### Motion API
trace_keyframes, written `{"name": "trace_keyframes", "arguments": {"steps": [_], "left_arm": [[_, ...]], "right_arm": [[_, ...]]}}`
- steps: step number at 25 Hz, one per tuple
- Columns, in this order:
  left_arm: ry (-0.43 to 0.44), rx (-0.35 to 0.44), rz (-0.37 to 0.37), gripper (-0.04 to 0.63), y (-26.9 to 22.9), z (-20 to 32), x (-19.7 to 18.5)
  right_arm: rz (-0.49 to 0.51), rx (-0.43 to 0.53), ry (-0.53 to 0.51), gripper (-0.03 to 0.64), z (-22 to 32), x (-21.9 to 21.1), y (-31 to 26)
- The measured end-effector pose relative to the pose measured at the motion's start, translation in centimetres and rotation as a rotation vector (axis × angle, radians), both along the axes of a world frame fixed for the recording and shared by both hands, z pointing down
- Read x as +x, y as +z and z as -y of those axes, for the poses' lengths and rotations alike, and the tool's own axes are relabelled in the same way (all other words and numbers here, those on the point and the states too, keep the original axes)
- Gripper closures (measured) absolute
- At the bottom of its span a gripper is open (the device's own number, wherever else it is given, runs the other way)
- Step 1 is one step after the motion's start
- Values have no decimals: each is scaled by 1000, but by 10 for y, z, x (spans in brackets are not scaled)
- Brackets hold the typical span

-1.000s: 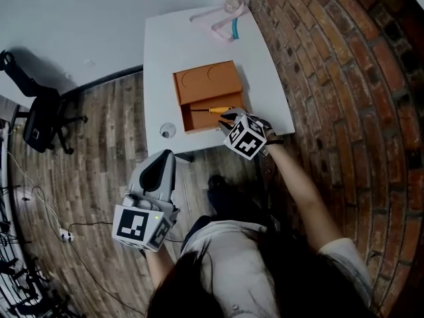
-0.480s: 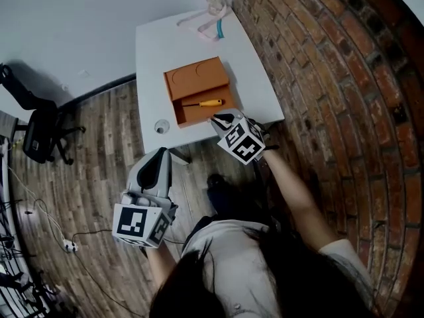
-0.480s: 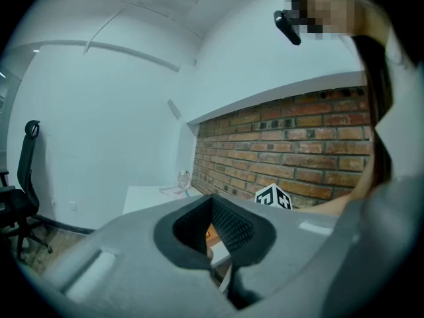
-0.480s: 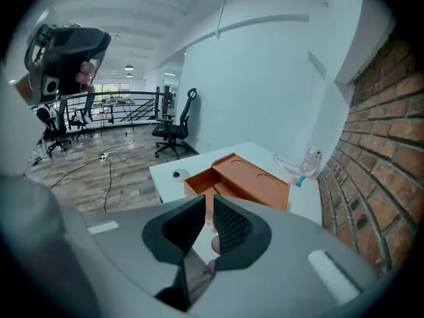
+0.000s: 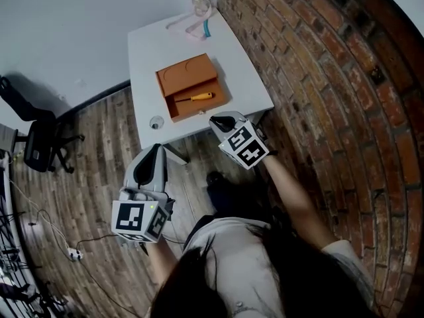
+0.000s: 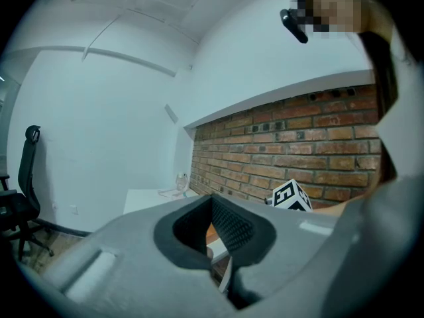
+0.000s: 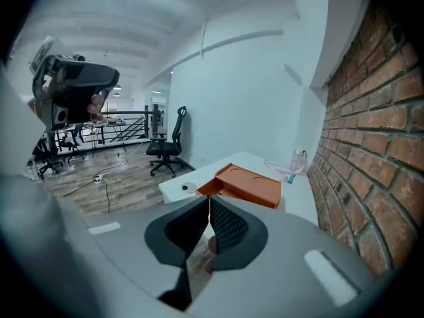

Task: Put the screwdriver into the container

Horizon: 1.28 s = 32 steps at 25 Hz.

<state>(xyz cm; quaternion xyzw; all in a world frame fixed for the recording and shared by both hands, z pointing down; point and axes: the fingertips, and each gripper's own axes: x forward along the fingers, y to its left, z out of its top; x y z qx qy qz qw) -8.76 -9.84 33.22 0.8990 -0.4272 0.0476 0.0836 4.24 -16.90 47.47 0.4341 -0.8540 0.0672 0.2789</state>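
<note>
Inside the orange container (image 5: 185, 78) lies the screwdriver (image 5: 196, 97), likely light and stiff; its yellow handle offers better hold than the thin shaft. Off the counter (image 5: 242, 78), right gripper (image 5: 224, 120) and left gripper (image 5: 152, 158) hang, jaws together, empty.

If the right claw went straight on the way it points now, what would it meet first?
Probably the orange container on the white table; the shut right claw aims at its near side. Height is hard to judge, so the table's edge might come first.
</note>
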Motion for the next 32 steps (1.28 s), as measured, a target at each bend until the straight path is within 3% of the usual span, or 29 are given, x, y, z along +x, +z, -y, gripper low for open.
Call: {"name": "trace_keyframes", "arguments": {"steps": [15, 32], "left_arm": [[15, 36, -5, 595, -8, -46, 3], [-24, 55, -26, 595, -9, -85, 1]], "right_arm": [[105, 104, 54, 609, -71, 0, -44], [219, 226, 104, 611, -137, 1, -87]]}}
